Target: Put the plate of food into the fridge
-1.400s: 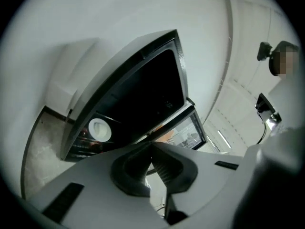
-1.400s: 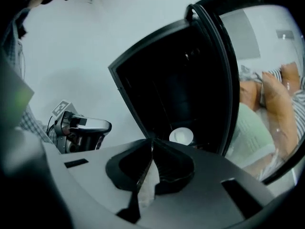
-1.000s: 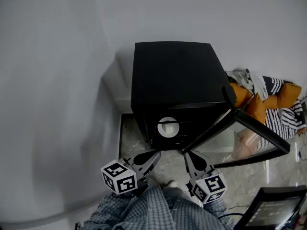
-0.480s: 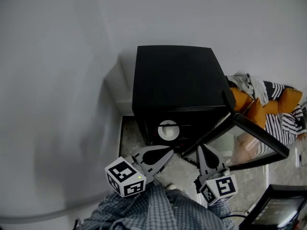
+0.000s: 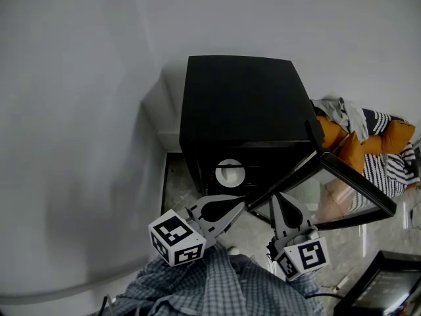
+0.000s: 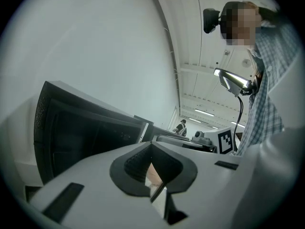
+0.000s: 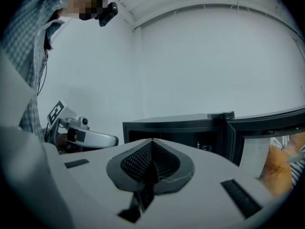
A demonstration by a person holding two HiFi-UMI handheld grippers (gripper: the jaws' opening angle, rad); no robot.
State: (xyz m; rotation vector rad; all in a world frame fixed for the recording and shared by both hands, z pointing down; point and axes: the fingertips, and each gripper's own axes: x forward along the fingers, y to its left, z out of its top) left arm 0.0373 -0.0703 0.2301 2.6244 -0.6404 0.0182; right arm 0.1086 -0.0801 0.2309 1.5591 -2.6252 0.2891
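Head view is showing the plate of food (image 5: 230, 173) sitting inside the fridge (image 5: 240, 104), its door (image 5: 345, 184) awaiting closing, left gripper (image 5: 238, 205) and right gripper (image 5: 281, 199) both clenched empty.

Dim, greyish, even light throughout; fisheye bending and dark vignetting at edges.

Prob. a big lab hall: strip-lit high ceiling (image 6: 190, 42), bare white walls (image 5: 79, 110).
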